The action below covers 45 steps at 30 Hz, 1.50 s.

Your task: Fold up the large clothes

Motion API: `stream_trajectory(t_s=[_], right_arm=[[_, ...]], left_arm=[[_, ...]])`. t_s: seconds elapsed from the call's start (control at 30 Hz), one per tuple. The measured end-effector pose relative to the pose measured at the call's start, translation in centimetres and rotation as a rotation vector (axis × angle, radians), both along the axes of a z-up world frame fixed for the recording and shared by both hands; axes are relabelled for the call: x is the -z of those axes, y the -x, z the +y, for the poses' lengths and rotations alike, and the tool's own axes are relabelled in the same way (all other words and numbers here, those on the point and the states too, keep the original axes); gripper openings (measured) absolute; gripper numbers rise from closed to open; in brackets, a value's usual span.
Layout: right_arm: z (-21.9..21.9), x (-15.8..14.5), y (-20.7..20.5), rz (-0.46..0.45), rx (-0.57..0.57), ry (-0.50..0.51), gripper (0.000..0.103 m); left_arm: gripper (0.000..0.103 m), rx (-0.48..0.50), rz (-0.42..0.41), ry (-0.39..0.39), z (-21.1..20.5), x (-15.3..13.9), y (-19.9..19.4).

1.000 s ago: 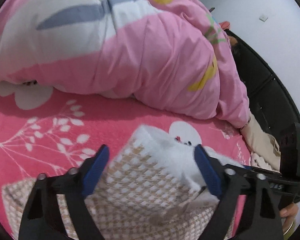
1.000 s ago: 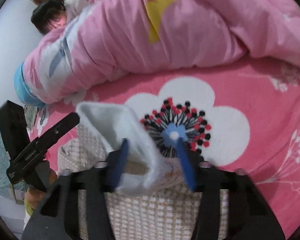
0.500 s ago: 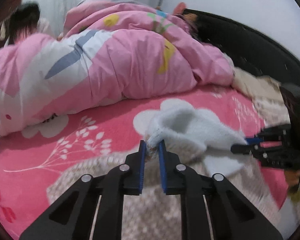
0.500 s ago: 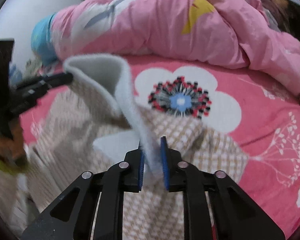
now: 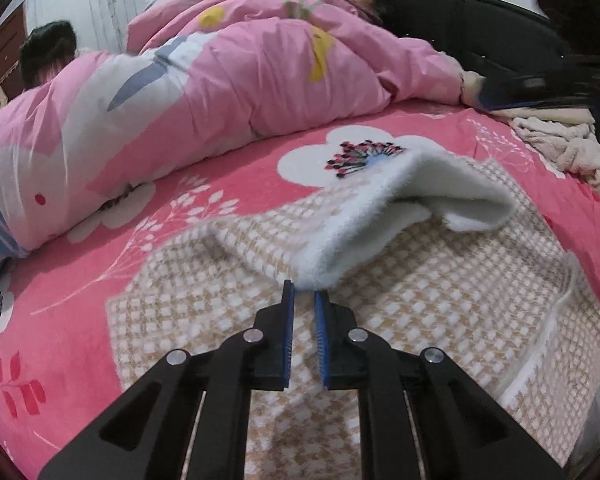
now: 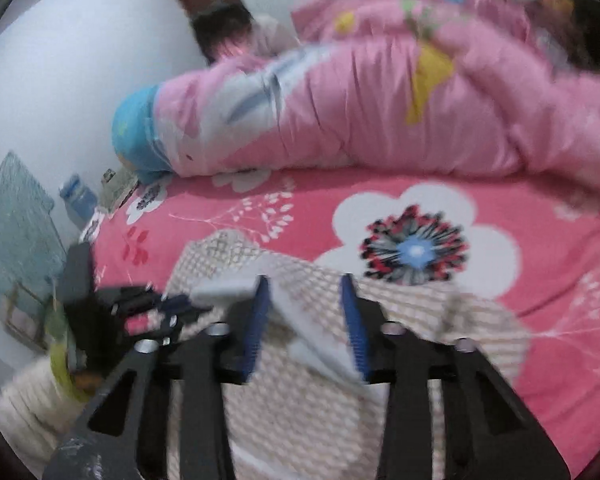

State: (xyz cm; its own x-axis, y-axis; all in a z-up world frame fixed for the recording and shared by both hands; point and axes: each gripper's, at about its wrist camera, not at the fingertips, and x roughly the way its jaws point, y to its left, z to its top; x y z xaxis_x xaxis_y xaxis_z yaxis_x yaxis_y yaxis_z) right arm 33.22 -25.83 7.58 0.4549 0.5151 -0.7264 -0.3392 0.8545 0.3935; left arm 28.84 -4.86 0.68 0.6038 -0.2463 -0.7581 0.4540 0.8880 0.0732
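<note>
Left gripper [image 5: 304, 300] pinched fleece garment [image 5: 380, 216] edge; right gripper [image 6: 306, 312] jaws just widened, fabric loose btwn. First fold partly over, rest undone.

The garment [image 5: 420, 288] lies spread on the bedsheet [image 5: 80, 320], its near edge folded over itself toward the middle; behind it a bunched duvet [image 5: 260, 80] runs across the bed, with a headboard [image 5: 460, 28] to the right. A crumpled cloth [image 5: 560, 144] lies at the bed's right edge, well apart from the garment.
</note>
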Motion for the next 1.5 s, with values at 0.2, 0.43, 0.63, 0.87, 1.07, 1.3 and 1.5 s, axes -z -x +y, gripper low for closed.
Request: stream_trajectory(t_s=[0.2,0.43,0.63,0.87,1.07,1.3,1.5], right_arm=[[4.8,6.3,-1.3,0.150,-0.089,0.000,0.008],[6.9,7.7,2.6,0.080,-0.190,0.130,0.008],[5.6,8.2,3.2,0.102,-0.165,0.074,0.008],[-2.3,3.9,4.2,0.032,-0.021,0.094,0.033],[-1.8,7.5,0.5,0.052,0.030,0.226,0.032],[-5.2,8.0,2.2,0.124,0.077,0.221,0.038],[-4.2,3.5,1.3,-0.003,0.091,0.208,0.038]], left_arm=[[0.010,-0.067,0.017,-0.012,4.0,0.0,1.1],[0.013,-0.088,-0.024,0.193,4.6,-3.8,-0.9],[0.030,-0.045,0.171,0.191,-2.4,-0.4,-6.1],[0.031,-0.045,0.175,0.123,-0.7,2.2,-5.1],[0.031,-0.053,0.163,0.114,-0.2,2.2,-4.5],[0.031,-0.029,0.160,0.116,0.2,2.4,-4.6],[0.031,-0.039,0.154,0.131,0.4,2.4,-4.5]])
